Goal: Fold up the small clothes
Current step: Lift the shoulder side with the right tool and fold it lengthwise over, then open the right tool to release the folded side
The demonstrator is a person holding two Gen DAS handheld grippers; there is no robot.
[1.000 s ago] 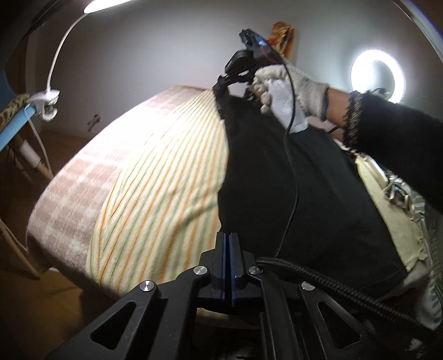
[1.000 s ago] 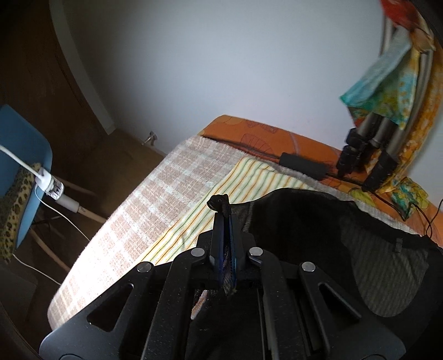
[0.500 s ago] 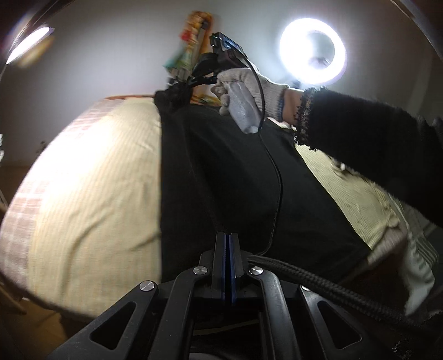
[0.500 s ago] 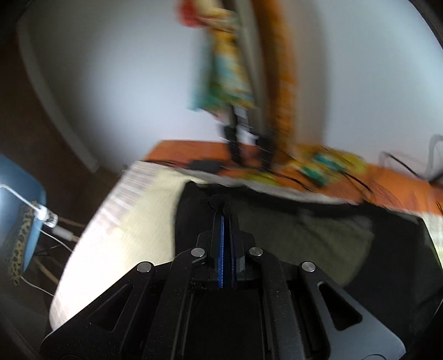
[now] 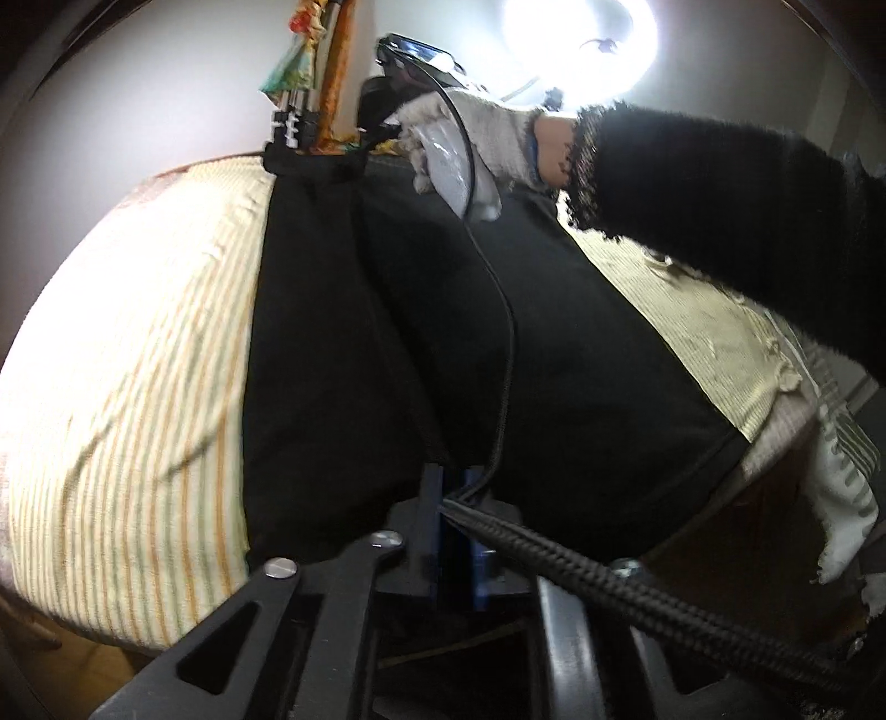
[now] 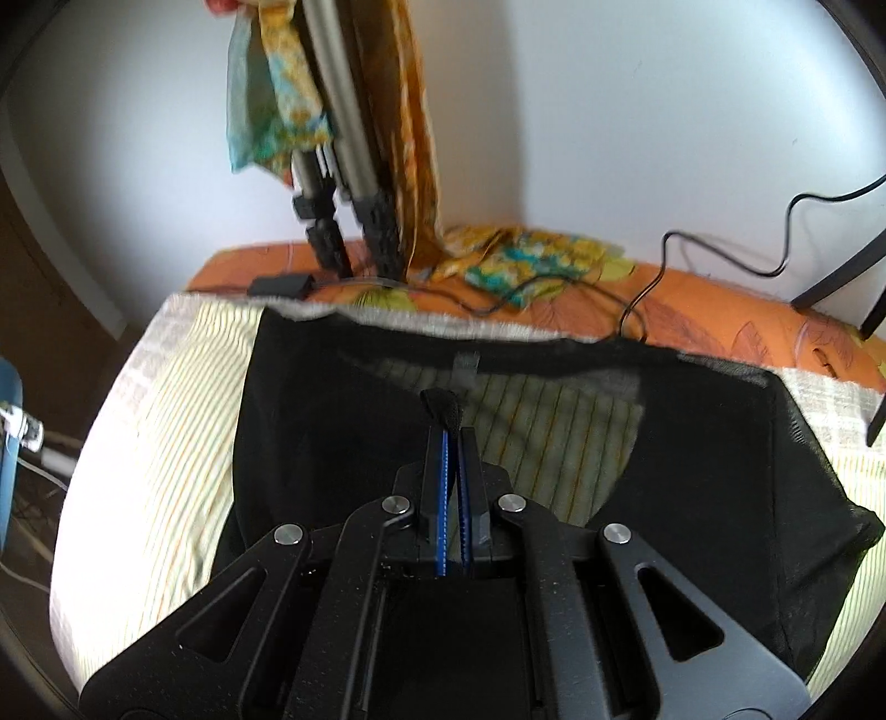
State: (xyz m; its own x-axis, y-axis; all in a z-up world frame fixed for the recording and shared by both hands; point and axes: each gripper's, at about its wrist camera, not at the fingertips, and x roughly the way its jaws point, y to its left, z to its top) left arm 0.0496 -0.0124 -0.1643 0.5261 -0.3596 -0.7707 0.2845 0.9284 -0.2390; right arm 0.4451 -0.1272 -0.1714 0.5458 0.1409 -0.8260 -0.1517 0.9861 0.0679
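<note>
A black garment (image 5: 554,343) lies spread over a striped cloth (image 5: 127,387) on the bed. My left gripper (image 5: 451,476) is shut on its near edge. My right gripper (image 6: 451,437) is shut on a pinch of the black garment (image 6: 332,421) at its far end. In the left wrist view the right gripper (image 5: 310,158) shows far off, held by a gloved hand (image 5: 459,144), with the garment stretched between the two grippers. In the right wrist view the striped cloth (image 6: 554,437) shows through the garment's thin mesh.
A tripod (image 6: 343,210) draped with patterned cloths (image 6: 277,105) stands at the bed's far edge on an orange sheet (image 6: 692,310). Cables (image 6: 653,277) and a black adapter (image 6: 279,286) lie there. A ring light (image 5: 581,39) glares above. A black braided cable (image 5: 609,581) crosses my left gripper.
Both grippers have swung the black garment round to the right over the bed. The right gripper now faces the tripod, and more of the garment lies spread on the striped cloth.
</note>
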